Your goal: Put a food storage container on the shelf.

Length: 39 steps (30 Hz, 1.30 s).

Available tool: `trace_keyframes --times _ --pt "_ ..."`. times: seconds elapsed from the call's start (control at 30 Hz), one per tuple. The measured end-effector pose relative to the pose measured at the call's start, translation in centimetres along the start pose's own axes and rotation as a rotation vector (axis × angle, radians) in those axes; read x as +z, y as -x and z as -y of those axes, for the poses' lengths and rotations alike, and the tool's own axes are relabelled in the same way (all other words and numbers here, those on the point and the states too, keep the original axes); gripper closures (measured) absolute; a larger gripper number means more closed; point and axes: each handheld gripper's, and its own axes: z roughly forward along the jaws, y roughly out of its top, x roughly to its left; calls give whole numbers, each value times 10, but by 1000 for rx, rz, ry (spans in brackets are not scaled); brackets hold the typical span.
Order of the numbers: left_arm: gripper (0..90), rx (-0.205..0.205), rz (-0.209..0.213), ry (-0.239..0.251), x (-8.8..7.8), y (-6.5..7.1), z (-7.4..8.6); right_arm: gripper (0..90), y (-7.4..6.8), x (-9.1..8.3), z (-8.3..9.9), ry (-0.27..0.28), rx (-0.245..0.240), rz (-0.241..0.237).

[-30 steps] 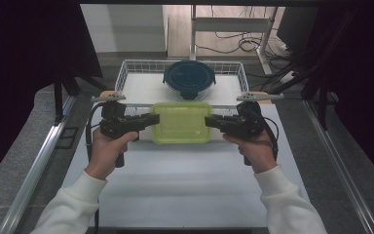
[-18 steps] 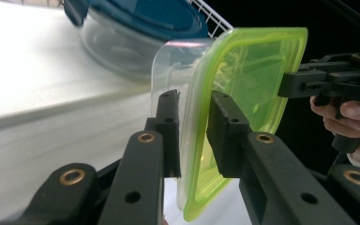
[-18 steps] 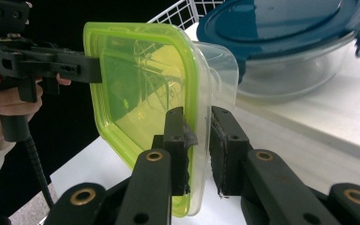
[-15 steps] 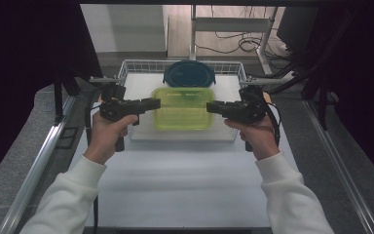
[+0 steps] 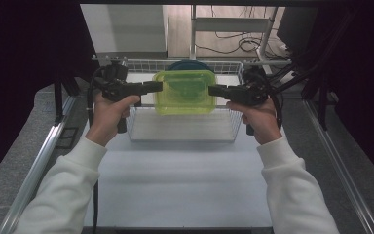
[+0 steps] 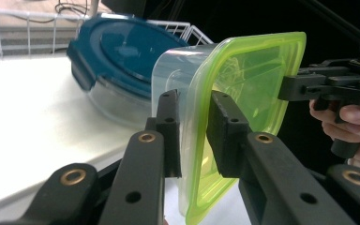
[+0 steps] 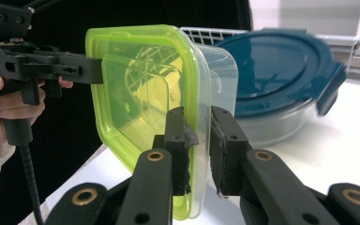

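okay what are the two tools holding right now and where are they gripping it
Both hold the green-lidded container: the left tool and the right tool each clamp the lid's rim on opposite sides.

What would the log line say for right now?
left gripper: shut on green box | right gripper: shut on green box | box: lifted over wire basket | blue-lid bowl: behind box

White table (image 5: 175, 185) centre. Dark curtains (image 5: 24, 58) at 9 and 3 o'clock. Grey floor (image 5: 9, 185) both sides. Cables (image 5: 233, 46) on wood floor, 12 o'clock.
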Motion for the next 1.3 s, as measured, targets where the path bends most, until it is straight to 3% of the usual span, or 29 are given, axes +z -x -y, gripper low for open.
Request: trace_keyframes --times 0.1,0.37,0.67,1.03,1.27,1.3 --pt "767 5 10 4 1 1 -9 781 4 -2 -11 7 2 12" --pt "767 28 -10 -2 9 0 -33 780 11 -1 -27 16 15 24" --pt "767 18 -7 -11 17 -8 -50 781 20 2 -43 23 30 32" --pt "770 -43 8 -24 30 -26 -63 780 35 15 -58 -15 88 33" --pt "773 -71 -18 -44 40 -35 -62 780 45 26 -58 -51 137 29" --pt "774 -112 2 -30 42 -38 -63 781 53 30 -58 -54 179 16"
